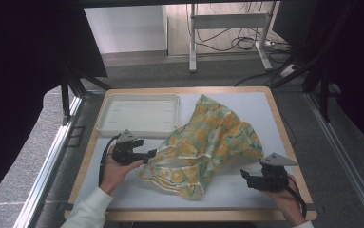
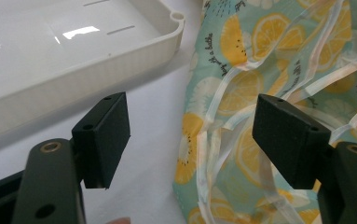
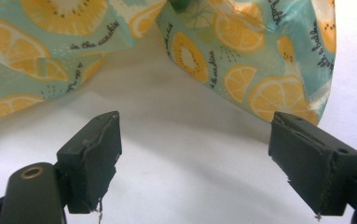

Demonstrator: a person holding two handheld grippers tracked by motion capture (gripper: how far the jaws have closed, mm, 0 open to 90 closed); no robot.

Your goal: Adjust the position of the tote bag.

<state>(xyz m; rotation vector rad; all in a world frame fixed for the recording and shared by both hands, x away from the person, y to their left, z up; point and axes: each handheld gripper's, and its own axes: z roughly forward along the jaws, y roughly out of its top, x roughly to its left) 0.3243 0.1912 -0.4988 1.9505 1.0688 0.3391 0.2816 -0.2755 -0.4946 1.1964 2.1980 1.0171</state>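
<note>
A crumpled cloth (image 1: 208,145) printed with orange slices on teal lies across the middle of the white table. My left gripper (image 1: 147,156) stands open at the cloth's left edge, its jaws spread, with the cloth (image 2: 269,70) just ahead and partly between them, not pinched. My right gripper (image 1: 244,176) stands open near the front right, low over the table, a short way from the cloth's (image 3: 241,56) right edge, with bare table between its jaws.
A white plastic tray (image 1: 104,114) sits at the back left, its corner (image 2: 174,23) close ahead of my left gripper. The wooden table edge (image 1: 284,128) runs along the right. A metal stand (image 1: 227,21) is on the floor beyond.
</note>
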